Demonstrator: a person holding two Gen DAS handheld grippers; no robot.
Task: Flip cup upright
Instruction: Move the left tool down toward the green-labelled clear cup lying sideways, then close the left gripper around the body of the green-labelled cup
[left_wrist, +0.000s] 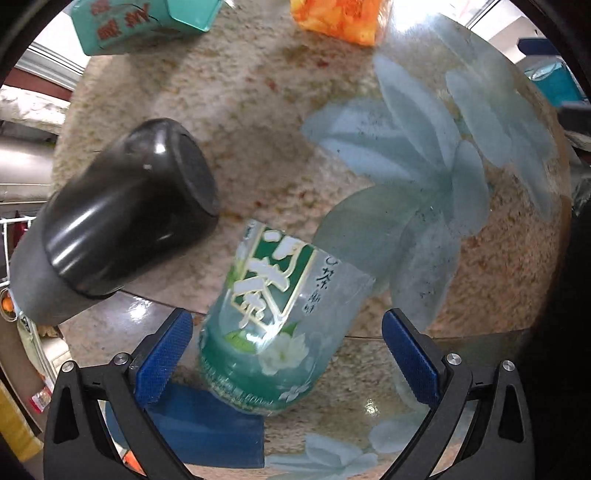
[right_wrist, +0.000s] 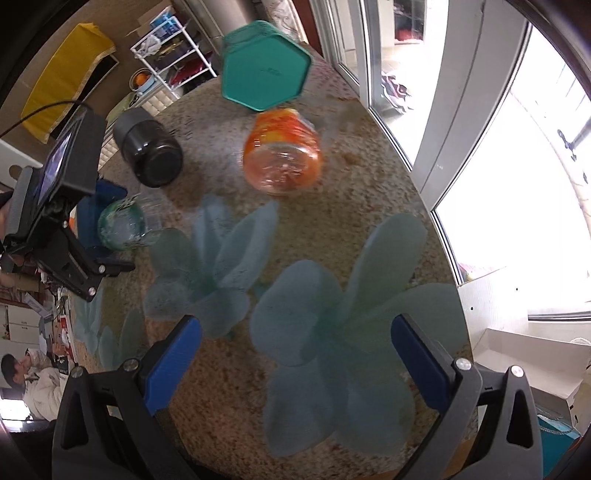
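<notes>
A clear plastic cup with a green label (left_wrist: 273, 317) stands upside down near the table's edge, its closed base toward the camera. My left gripper (left_wrist: 286, 354) is open, its blue pads (left_wrist: 162, 358) on either side of the cup without touching it. The cup also shows in the right wrist view (right_wrist: 122, 221), beside the left gripper's black body (right_wrist: 62, 229). My right gripper (right_wrist: 295, 365) is open and empty above the flower pattern on the table, well away from the cup.
A black cylindrical mug (left_wrist: 125, 210) stands upside down left of the cup. A teal hexagonal tin (right_wrist: 264, 66) and an orange plastic cup (right_wrist: 282, 153) stand farther back. The round table (right_wrist: 332, 221) has a speckled top with pale blue flowers. Windows lie to the right.
</notes>
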